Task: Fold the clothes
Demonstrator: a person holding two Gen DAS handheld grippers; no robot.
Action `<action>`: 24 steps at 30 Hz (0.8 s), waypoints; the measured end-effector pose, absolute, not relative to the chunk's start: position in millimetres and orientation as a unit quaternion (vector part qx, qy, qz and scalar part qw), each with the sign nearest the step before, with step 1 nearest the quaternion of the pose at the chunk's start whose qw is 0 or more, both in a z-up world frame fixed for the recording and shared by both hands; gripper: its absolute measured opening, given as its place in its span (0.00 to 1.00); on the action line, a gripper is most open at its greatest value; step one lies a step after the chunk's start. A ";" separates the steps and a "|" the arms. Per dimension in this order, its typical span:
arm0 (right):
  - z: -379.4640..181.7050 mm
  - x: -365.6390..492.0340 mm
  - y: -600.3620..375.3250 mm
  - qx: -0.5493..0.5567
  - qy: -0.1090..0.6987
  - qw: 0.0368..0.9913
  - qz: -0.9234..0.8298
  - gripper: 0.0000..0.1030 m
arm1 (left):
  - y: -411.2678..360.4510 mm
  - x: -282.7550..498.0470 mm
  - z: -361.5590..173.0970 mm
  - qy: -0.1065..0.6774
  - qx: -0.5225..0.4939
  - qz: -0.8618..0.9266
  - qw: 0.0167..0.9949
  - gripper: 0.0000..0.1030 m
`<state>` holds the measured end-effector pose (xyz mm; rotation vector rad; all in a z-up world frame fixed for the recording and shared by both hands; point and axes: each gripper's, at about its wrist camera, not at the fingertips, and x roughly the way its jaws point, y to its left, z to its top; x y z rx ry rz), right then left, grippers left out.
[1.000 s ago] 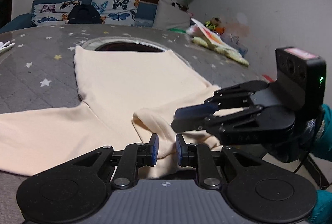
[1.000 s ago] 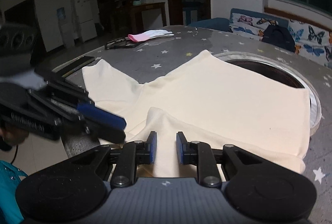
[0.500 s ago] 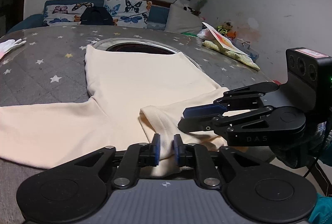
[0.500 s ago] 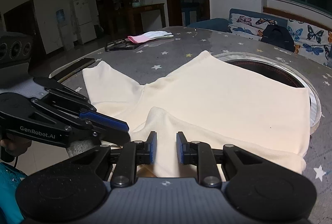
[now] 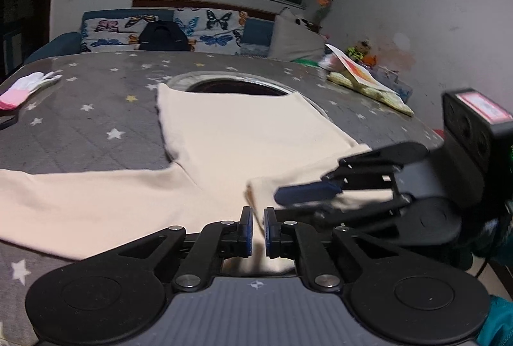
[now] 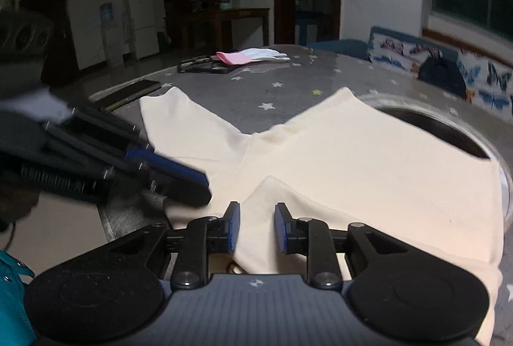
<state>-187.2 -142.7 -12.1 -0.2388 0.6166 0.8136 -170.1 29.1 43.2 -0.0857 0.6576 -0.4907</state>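
- The cream long-sleeved top [image 5: 253, 134] lies flat in the middle of the frame, on the grey star tabletop [image 5: 96, 108]. One sleeve [image 5: 80, 195] stretches to the left edge. The other sleeve [image 6: 336, 211] is folded in over the body.
- The left tool [image 5: 258, 229] sits at the bottom middle. Its tips are pressed close with cream cloth between them, so it looks like it is pinching the near edge of the top.
- The right tool [image 6: 255, 225] is spread a little. Cloth lies between its tips, but they are not squeezing it.
- The folded sleeve could slide back out if the left tool tugs, since the right tool is not holding it.
- The two tools are very near each other. They could bump.
- The far edge of the top lies over the round hole [image 5: 237, 88] in the tabletop. A hard pull could make the cloth sag there and wrinkle.
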 end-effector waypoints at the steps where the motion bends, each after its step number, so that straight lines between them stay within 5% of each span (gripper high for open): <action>1: -9.7 -188.8 -145.3 -0.108 0.294 0.867 0.388 0.23 | 30.1 -169.5 44.3 0.318 -0.043 -0.238 0.917 0.09; 17: -6.8 -210.4 -268.7 -0.015 0.346 0.911 0.223 0.26 | -12.9 -140.9 31.4 0.338 -0.023 -0.279 0.899 0.11; 24: 11.0 -189.7 -268.1 -0.018 0.306 0.925 0.223 0.26 | -9.5 -134.3 30.4 0.337 -0.026 -0.268 0.902 0.11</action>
